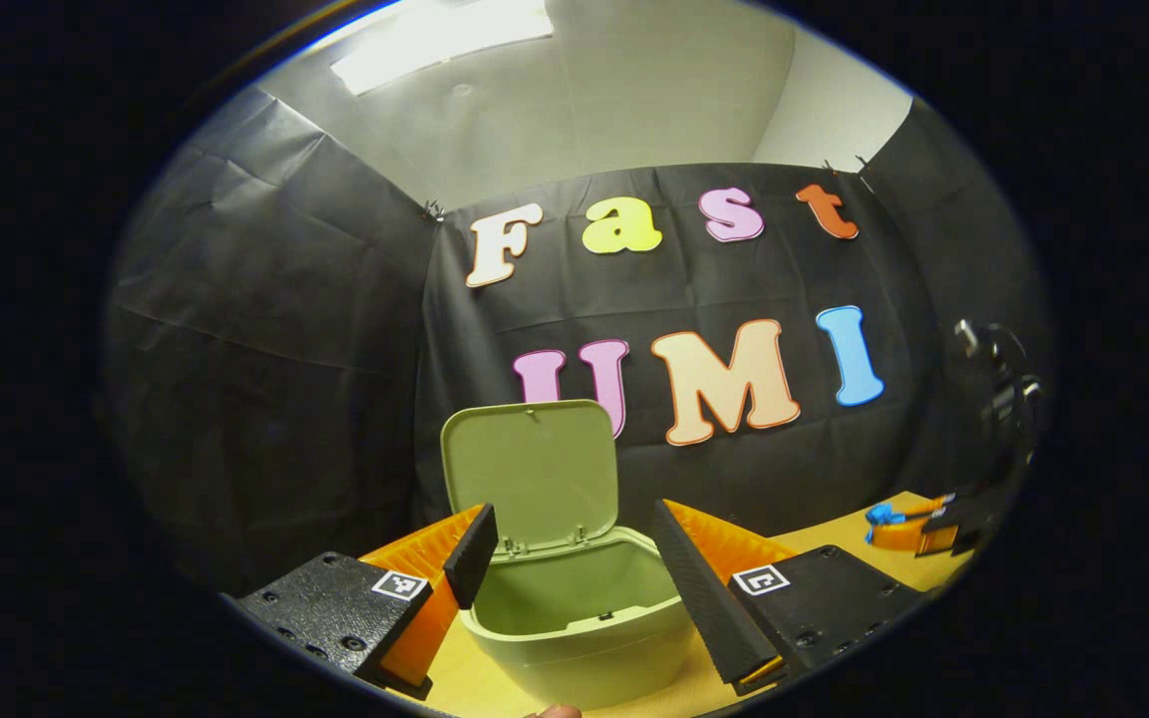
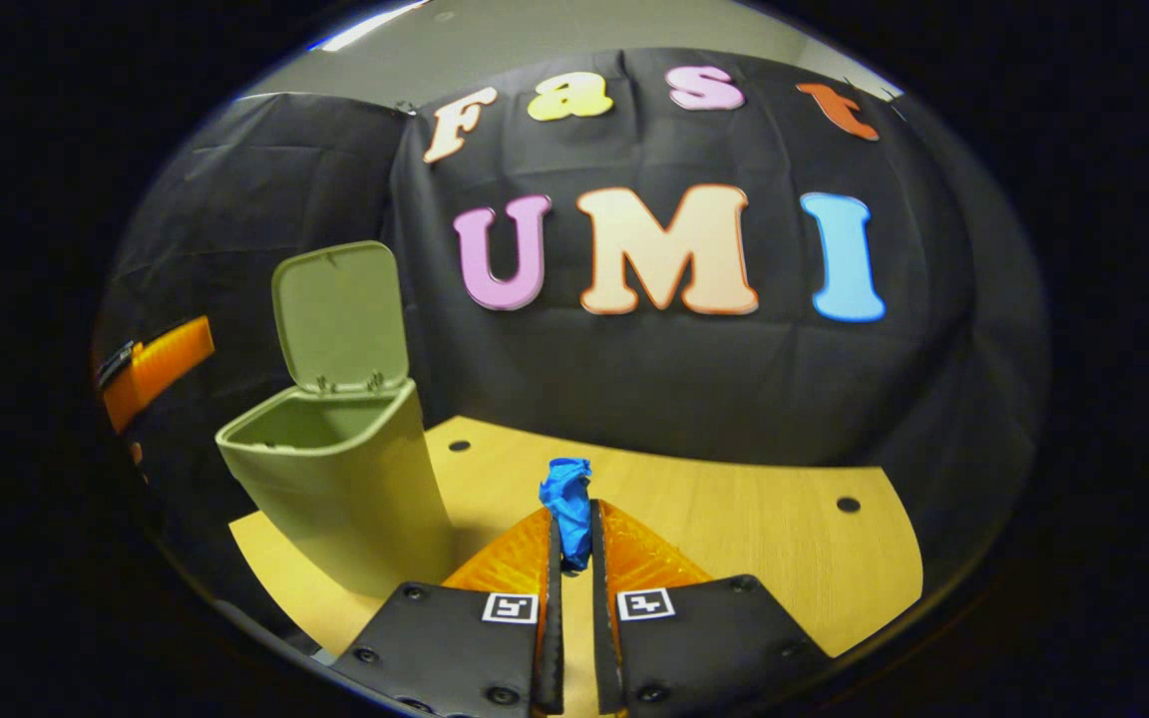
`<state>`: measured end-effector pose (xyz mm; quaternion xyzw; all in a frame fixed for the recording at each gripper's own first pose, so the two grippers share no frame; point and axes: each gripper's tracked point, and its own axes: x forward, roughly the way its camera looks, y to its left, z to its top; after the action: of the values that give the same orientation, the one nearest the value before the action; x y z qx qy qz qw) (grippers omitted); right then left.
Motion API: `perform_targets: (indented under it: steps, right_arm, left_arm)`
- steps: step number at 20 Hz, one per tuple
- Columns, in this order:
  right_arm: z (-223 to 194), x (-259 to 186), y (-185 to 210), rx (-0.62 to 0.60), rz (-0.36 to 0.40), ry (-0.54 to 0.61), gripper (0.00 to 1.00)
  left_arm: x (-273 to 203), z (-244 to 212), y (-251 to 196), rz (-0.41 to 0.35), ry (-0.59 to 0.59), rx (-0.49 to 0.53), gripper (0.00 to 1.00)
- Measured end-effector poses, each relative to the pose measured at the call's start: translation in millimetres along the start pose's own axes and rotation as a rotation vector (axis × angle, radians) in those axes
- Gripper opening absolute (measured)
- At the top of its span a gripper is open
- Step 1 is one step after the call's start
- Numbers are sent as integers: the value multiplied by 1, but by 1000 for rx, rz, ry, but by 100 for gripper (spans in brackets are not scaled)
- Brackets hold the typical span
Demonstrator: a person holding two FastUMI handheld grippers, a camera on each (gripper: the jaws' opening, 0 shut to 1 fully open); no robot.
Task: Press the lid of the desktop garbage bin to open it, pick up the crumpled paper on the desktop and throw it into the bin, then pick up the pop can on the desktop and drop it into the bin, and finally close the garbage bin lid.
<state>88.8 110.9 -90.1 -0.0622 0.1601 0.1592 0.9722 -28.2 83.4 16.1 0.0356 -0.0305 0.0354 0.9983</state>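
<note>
The green desktop bin (image 1: 574,623) stands straight ahead in the left gripper view, its lid (image 1: 533,474) flipped up and the inside bare. My left gripper (image 1: 572,519) is open, with its fingers spread to either side of the bin's rim and nothing between them. In the right gripper view my right gripper (image 2: 574,529) is shut on a blue crumpled paper (image 2: 566,487), held just over the wooden table (image 2: 754,538). The bin (image 2: 345,489) is to its left, with the lid (image 2: 340,314) upright. The right gripper (image 1: 924,534) with the blue paper (image 1: 882,515) also appears at the far right of the left gripper view.
The black cloth wall closes in the table at the back and on both sides. My left gripper (image 2: 156,369) shows at the far left of the right gripper view, beyond the bin. Small round holes (image 2: 847,504) dot the tabletop.
</note>
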Motion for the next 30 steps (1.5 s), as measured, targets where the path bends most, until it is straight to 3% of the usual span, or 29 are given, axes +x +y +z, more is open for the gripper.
perform_targets:
  steps: [1, 8, 9, 10, 13, 17, 18, 20, 23, 25, 26, 30]
  right_arm:
    - [17, 3, 9, -16, 20, -27, 15]
    - [79, 39, 85, -38, 160, -128, 14]
    - [79, 40, 96, -40, 182, -127, 14]
    - [80, 44, 111, -41, 204, -125, 14]
    - [79, 55, 148, -52, 264, -107, 14]
    - [70, 66, 197, -59, 364, -64, 15]
    - [66, 66, 207, -49, 386, -56, 43]
    - [68, 52, 200, -33, 373, -87, 99]
    - [74, 48, 175, -17, 309, -136, 96]
    - [76, 37, 139, -27, 237, -156, 96]
    - [75, 31, 119, -30, 198, -160, 97]
    - [63, -3, 38, 6, 61, -161, 96]
  left_arm:
    - [-2, -4, 5, 7, 9, -5, 95]
    - [-9, -23, 52, 80, 57, 0, 95]
    - [-10, -26, 58, 89, 62, 2, 99]
    - [-10, -29, 64, 96, 69, 0, 95]
    - [-12, -38, 78, 109, 90, -6, 99]
    - [-12, -49, 95, 116, 114, 8, 95]
    - [-11, -50, 97, 114, 120, 4, 99]
    - [-10, -51, 91, 95, 121, -11, 95]
    - [-1, -48, 67, 33, 108, -23, 95]
    - [5, -41, 36, -41, 87, -38, 99]
    - [8, -37, 18, -82, 76, -48, 95]
    - [13, -31, -52, -234, 64, -82, 95]
